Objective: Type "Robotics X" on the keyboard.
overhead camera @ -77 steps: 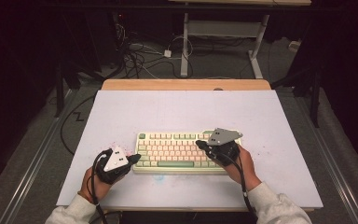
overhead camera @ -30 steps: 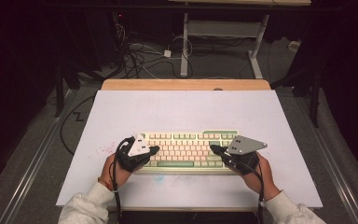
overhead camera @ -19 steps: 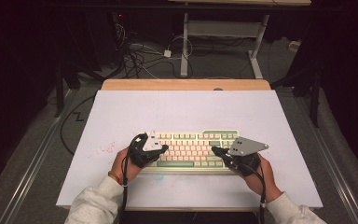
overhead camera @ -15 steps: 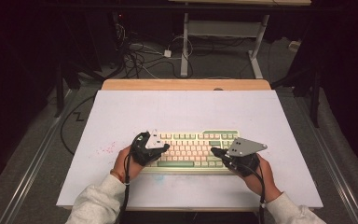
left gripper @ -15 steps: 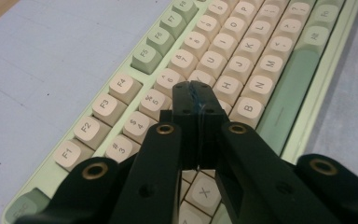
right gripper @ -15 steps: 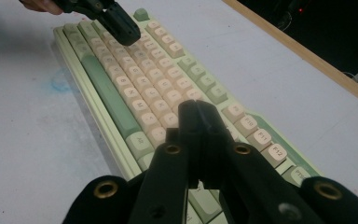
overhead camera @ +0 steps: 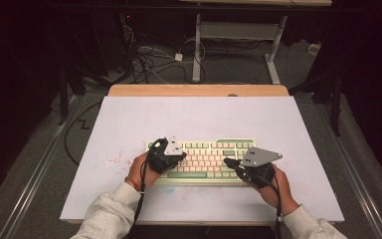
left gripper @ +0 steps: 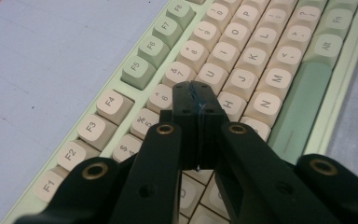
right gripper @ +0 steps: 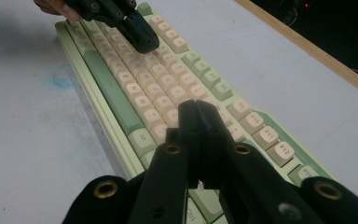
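Now both grippers are over the keyboard, which lies flat on the white worktop, nearer its near edge than its far one and roughly centred left to right. The left gripper is over the keyboard's left part, its jaws pressed together with nothing between them; in the left gripper view the closed tip sits right above the middle of the key rows, about where the 6, the Y and the H meet, though whether it actually touches a key cannot be told. The right gripper is at the keyboard's right part, its jaws likewise closed tight on nothing, the tip pointing across the cream keys just inside the row of F-keys. In the right gripper view the other gripper shows farther off, angled down at the keys at the opposite end of the board. The green spacebar runs along the near side of the keyboard, between the two tools. Each hand wraps its gripper from the near side, pale sleeves coming in over the worktop's near edge. A scatter of red specks marks the worktop just left of the keyboard.
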{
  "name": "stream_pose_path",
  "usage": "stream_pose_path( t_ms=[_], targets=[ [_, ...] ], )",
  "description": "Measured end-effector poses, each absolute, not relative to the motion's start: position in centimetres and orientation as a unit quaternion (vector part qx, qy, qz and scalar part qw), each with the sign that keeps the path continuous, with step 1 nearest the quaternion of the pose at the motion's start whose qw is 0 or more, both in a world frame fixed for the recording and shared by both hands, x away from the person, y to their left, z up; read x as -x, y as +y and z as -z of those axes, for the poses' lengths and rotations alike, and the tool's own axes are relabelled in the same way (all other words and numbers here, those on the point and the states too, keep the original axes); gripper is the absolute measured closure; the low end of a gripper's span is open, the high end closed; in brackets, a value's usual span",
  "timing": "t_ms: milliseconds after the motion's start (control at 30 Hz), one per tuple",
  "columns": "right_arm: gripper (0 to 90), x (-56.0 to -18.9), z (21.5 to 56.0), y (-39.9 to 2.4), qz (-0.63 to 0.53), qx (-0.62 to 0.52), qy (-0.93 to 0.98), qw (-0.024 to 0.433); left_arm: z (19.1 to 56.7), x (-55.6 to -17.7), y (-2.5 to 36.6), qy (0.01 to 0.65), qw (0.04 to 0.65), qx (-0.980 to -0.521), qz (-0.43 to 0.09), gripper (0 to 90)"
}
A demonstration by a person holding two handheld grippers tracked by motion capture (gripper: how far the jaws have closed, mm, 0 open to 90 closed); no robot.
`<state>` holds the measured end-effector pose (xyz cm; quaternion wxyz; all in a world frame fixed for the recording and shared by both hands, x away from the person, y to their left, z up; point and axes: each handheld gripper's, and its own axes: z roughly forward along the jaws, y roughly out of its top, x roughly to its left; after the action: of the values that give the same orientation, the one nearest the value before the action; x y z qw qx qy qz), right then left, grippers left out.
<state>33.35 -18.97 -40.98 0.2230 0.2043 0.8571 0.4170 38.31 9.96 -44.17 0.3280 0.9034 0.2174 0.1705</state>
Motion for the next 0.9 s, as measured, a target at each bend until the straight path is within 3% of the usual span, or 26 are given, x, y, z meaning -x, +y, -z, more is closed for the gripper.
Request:
stream_pose_path(
  t_ms=[900],
  targets=[
    [89.9,-33.37,40.75,-19.21,-0.416,-0.204,0.857,0.225,44.5,-38.6,9.34,0.215,0.308,-0.91,-0.176,87.4]
  ],
)
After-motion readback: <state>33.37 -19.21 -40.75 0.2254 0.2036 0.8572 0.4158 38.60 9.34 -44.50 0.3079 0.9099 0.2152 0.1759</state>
